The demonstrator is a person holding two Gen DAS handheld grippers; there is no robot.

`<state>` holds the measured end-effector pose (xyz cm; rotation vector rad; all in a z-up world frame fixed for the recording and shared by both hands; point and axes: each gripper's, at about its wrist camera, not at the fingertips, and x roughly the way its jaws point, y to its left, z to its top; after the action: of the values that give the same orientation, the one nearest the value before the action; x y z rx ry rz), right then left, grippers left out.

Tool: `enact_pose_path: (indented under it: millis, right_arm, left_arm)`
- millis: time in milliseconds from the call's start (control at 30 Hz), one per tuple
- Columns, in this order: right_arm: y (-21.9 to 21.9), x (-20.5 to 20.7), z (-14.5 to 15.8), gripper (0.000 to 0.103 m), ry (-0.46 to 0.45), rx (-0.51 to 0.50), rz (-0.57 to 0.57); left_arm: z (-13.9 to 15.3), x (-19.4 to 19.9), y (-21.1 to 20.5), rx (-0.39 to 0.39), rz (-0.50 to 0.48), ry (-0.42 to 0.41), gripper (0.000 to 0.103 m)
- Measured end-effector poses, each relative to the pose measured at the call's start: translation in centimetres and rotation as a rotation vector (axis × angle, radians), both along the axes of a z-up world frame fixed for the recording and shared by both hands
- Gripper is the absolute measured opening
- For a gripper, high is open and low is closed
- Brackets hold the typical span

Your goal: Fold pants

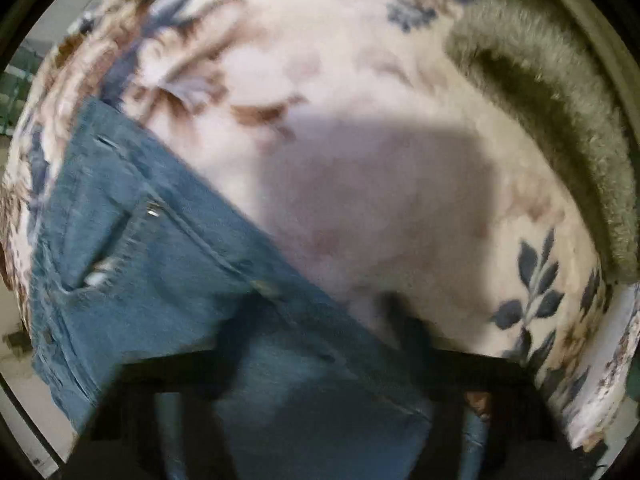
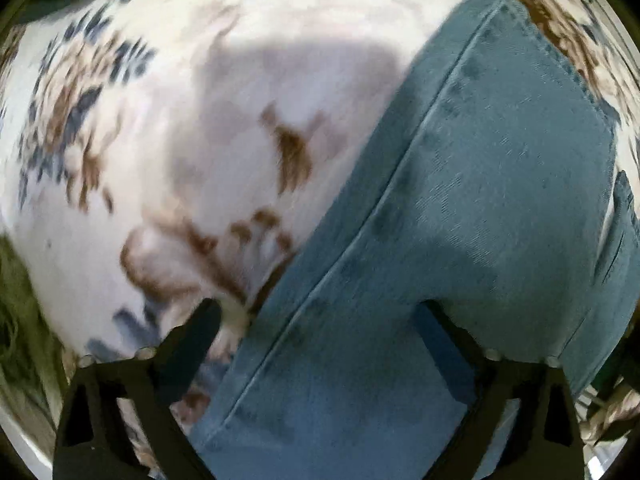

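Blue jeans (image 2: 460, 208) lie on the floral blanket (image 2: 200, 100); right tongs (image 2: 320, 320) spread wide over them, left tongs' (image 1: 320, 320) grip unclear.

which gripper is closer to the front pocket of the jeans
Left. The pocket lies just ahead and left of the left gripper. The right gripper straddles a leg seam on the jeans, with no pocket in its view.

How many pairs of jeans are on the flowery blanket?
1. The blue jeans lie on the flowery blanket, at the lower left of the left wrist view and the right side of the right wrist view. More could be hidden outside the views.
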<state>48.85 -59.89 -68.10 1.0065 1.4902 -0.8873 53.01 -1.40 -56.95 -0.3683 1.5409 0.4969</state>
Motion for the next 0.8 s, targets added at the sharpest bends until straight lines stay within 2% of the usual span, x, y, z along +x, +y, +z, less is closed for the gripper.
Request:
enact_pose_path:
  millis: [33, 67, 100, 133, 167, 333, 400, 533, 633, 700, 800]
  right_arm:
    - [0.0, 0.1, 0.2, 0.07, -0.002, -0.017, 0.005]
    - [0.3, 0.1, 0.5, 0.05, -0.009, -0.028, 0.024]
    - [0.6, 0.2, 0.8, 0.039, -0.029, -0.027, 0.052]
    - [0.9, 0.3, 1.2, 0.017, -0.052, -0.015, 0.071]
    - [1.3, 0.4, 1.6, 0.009, -0.072, -0.002, 0.101]
    - [2.5, -1.0, 4.9, 0.008, -0.192, 0.002, 0.171]
    - [2.9, -2.2, 6.6, 0.007, -0.24, 0.01, 0.196]
    - [2.5, -6.8, 10.6, 0.007, -0.307, 0.025, 0.269]
    - [2.5, -11.5, 12.8, 0.007, -0.312, 0.055, 0.315]
    - [0.7, -16.3, 14.3, 0.007, -0.308, 0.074, 0.33]
    - [0.7, -20.9, 14.3, 0.007, -0.284, 0.096, 0.349]
  left_arm:
    - [0.5, -0.6, 0.1, 0.015, -0.004, -0.011, 0.016]
    - [1.1, -1.4, 0.2, 0.003, -0.001, -0.035, 0.011]
    - [1.9, -2.1, 0.3, -0.028, 0.001, -0.069, 0.005]
    - [3.0, -3.0, 0.5, -0.041, 0.0, -0.097, 0.005]
    - [3.9, -3.8, 0.5, -0.05, -0.003, -0.118, 0.004]
    - [11.6, -8.0, -0.2, -0.074, -0.028, -0.232, 0.004]
    - [15.7, -10.9, 0.1, -0.097, -0.011, -0.283, 0.004]
    - [19.9, -17.4, 1.8, -0.147, 0.043, -0.354, 0.003]
    - [19.9, -20.3, 3.5, -0.176, 0.07, -0.382, 0.003]
    - [19.2, -23.0, 3.8, -0.175, 0.083, -0.381, 0.002]
    - [17.2, -27.3, 4.7, -0.155, 0.1, -0.344, 0.002]
